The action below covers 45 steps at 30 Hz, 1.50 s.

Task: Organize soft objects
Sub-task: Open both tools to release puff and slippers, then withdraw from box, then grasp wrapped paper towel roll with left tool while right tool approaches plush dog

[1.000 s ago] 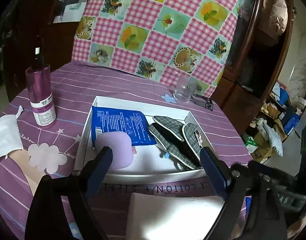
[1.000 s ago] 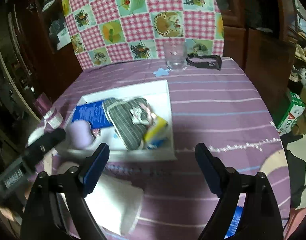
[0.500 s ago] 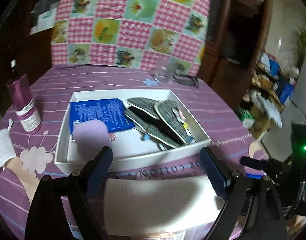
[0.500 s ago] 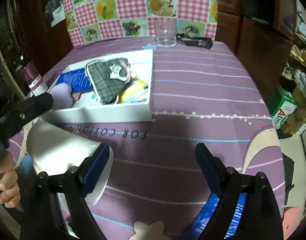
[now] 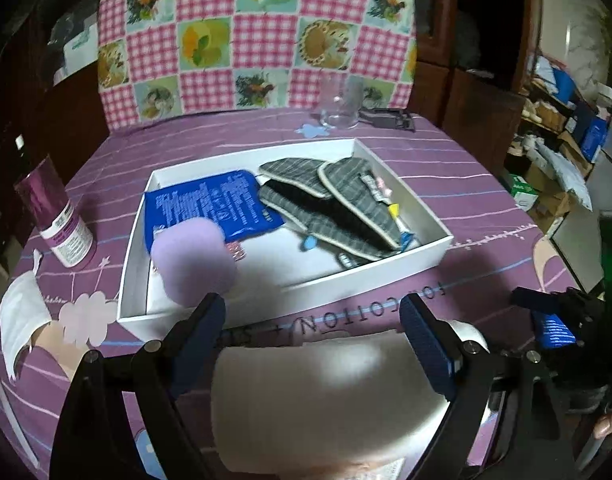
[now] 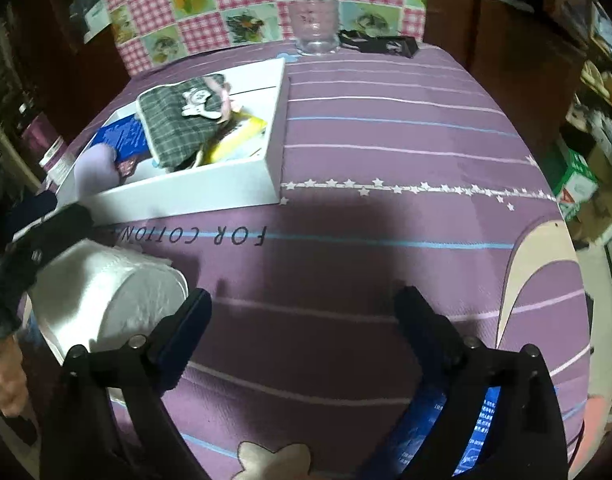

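A white tissue roll lies on its side on the purple tablecloth, between the fingers of my open left gripper; the jaws stand wider than the roll. The roll also shows in the right wrist view. Behind it a white box holds a blue pack, a lilac soft pad and grey checked slippers. My right gripper is open and empty over the bare cloth, right of the roll. A blue packet lies under its right finger.
A purple bottle stands left of the box. A white cloth lies at the left table edge. A glass and a black clip sit at the back. A checked chair cover rises behind the table.
My left gripper has come down around the tissue roll, which now fills the space between its fingers. My right gripper has moved lower and closer to the cloth.
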Available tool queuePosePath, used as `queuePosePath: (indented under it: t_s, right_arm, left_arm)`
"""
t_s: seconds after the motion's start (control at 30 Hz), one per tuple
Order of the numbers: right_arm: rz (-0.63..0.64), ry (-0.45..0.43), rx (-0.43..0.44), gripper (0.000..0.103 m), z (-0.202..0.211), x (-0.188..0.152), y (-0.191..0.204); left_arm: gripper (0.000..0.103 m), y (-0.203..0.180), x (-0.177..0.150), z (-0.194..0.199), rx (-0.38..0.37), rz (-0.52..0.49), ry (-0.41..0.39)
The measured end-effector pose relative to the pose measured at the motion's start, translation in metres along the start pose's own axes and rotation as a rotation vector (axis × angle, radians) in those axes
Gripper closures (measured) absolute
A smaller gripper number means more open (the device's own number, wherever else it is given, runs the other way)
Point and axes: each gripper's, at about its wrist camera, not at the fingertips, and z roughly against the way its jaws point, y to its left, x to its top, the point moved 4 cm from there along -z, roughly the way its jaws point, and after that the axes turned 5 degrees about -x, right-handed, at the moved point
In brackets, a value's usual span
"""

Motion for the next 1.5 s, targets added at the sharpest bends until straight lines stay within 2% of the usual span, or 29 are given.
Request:
queuePosePath:
  t_s: [0.2, 0.33, 0.47, 0.53, 0.6, 0.77, 0.93, 1.17, 1.3, 1.5]
  right_arm:
    - [-0.056, 0.016, 0.011, 0.007, 0.002, 0.002, -0.004]
    - [-0.121, 0.068, 0.031, 0.007, 0.004, 0.004, -0.007]
    - [-0.204, 0.091, 0.186, 0.01, 0.008, 0.006, -0.013]
    - [-0.253, 0.075, 0.236, 0.013, 0.011, 0.007, -0.018]
    - [-0.287, 0.036, 0.233, 0.015, 0.015, 0.01, -0.024]
    - [-0.315, -0.026, 0.204, 0.023, 0.022, 0.012, -0.029]
    - [-0.203, -0.091, 0.115, 0.025, 0.031, 0.016, -0.017]
    - [-0.12, -0.102, 0.139, 0.03, 0.032, 0.012, 0.0]
    - [-0.137, -0.147, 0.151, 0.03, 0.04, 0.014, -0.004]
    - [-0.137, -0.151, 0.14, 0.03, 0.044, 0.013, 0.0]
  left_arm:
    - [0.013, 0.021, 0.002, 0.002, -0.009, 0.076, 0.022]
    - [0.013, 0.039, 0.004, 0.006, -0.04, 0.146, 0.025]
    - [0.015, 0.047, 0.001, 0.001, -0.039, 0.166, 0.063]
    - [0.016, 0.048, 0.0, -0.003, -0.017, 0.159, 0.087]
    - [0.017, 0.052, -0.002, -0.006, 0.023, 0.163, 0.115]
    - [0.018, 0.075, -0.003, -0.006, 0.034, 0.249, 0.122]
    - [0.021, 0.099, -0.002, 0.002, 0.108, 0.309, 0.073]
    - [0.024, 0.106, -0.002, 0.007, 0.073, 0.345, 0.039]
    - [0.024, 0.105, -0.002, 0.005, 0.083, 0.336, 0.035]
    - [0.024, 0.102, -0.003, 0.006, 0.089, 0.328, 0.037]
